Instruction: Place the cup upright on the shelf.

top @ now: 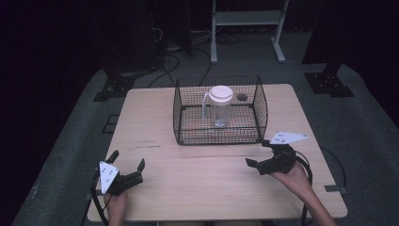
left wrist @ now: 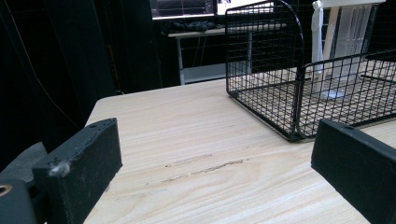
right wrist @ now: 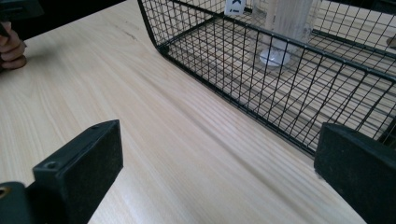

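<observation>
A clear plastic pitcher (top: 219, 106) with a white lid and handle stands upright inside a black wire basket (top: 188, 136) at the far middle of the wooden table. The left gripper view catches the pitcher (left wrist: 345, 32) behind the basket (left wrist: 261, 70) mesh. In the right gripper view the pitcher (right wrist: 280, 28) base shows through the basket (right wrist: 280, 112) wall. My left gripper (top: 127, 162) rests open near the front left, jaws apart with nothing between them. My right gripper (top: 261, 151) is open at the front right, close to the basket's near right corner.
A small dark round object (top: 242, 97) lies in the basket's far right part. The light wooden table (top: 197, 188) has bare room between the grippers. Dark floor, cables and a white metal stand (top: 247, 19) lie beyond the table's far edge.
</observation>
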`<state>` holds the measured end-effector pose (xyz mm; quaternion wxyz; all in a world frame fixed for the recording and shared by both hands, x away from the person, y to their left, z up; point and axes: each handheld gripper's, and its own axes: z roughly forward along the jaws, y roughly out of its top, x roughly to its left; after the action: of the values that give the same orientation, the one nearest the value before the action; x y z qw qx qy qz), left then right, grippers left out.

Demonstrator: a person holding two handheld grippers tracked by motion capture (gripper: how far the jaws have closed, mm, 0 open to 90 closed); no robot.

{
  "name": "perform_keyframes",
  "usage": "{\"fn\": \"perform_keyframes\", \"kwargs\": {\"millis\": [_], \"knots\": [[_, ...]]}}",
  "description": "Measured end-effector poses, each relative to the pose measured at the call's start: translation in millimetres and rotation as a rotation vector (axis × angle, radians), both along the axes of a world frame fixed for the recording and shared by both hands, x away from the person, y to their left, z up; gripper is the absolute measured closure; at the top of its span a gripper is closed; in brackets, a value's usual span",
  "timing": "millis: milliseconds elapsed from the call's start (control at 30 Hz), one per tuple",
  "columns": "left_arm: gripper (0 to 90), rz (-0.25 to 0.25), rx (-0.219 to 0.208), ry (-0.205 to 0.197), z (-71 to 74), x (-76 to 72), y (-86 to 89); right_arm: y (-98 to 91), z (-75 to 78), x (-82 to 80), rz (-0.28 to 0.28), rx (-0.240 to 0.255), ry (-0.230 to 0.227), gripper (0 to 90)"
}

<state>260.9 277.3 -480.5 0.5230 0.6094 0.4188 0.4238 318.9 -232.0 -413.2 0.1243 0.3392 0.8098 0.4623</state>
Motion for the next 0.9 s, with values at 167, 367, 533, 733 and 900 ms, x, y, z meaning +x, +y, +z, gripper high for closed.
{"fn": "perform_keyframes", "kwargs": {"millis": [167, 367, 533, 733, 900], "knots": [[0.9, 0.0, -0.002, 0.001, 0.1, -0.1, 0.6, -2.3, -1.3, -4.0, -0.001, -0.001, 0.001, 0.6], [0.9, 0.0, 0.0, 0.002, 0.1, 0.0, 0.6, -1.2, -3.4, -9.4, 0.011, 0.006, 0.006, 0.6], [0.9, 0.0, -0.001, 0.002, 0.1, -0.2, 0.7, -1.2, -5.5, -15.5, 0.018, 0.007, 0.004, 0.6], [0.9, 0.0, -0.003, 0.001, 0.0, -0.2, 0.7, -6.0, -10.7, -23.8, 0.017, 0.022, 0.004, 0.6], [0.9, 0.001, 0.0, 0.001, 0.1, -0.2, 0.4, -11.8, -16.0, -30.4, 0.004, 0.039, 0.01, 0.6]]}}
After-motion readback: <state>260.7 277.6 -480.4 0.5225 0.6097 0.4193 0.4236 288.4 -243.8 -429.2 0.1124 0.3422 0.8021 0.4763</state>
